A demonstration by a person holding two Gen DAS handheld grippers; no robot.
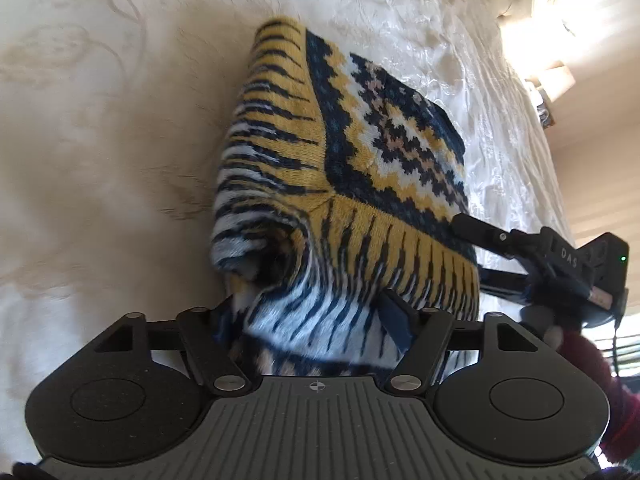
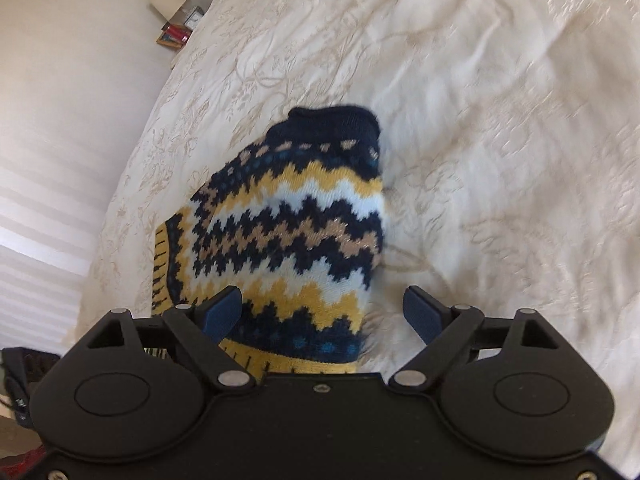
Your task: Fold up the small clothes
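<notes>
Left wrist view: we see our left claw (image 1: 316,320) with knitted fabric bunched between its fingers, the near edge of a small knitted sweater (image 1: 344,168) patterned in navy, mustard yellow, pale blue and tan zigzags. The fingers are mostly buried in the cloth, with only one blue pad (image 1: 394,320) showing, so we take the left claw to be clamped on the sweater's edge. The garment lies partly folded on a cream embroidered bedspread (image 1: 100,140), with its striped inside face turned up toward us and the patterned outer face beyond it. At the right of this view our right claw (image 1: 460,224) reaches in against the sweater's far edge; from here we cannot tell whether it pinches the cloth.

In the right wrist view the right claw (image 2: 324,308) stands with its two blue-padded fingers (image 2: 222,312) well apart. The sweater (image 2: 296,224) lies between them, close to the left finger, while the right finger is over bare bedspread (image 2: 500,160). The navy rolled collar (image 2: 332,118) points away from us. A lamp (image 2: 168,0) and books (image 2: 174,36) sit beyond the bed's far corner.
</notes>
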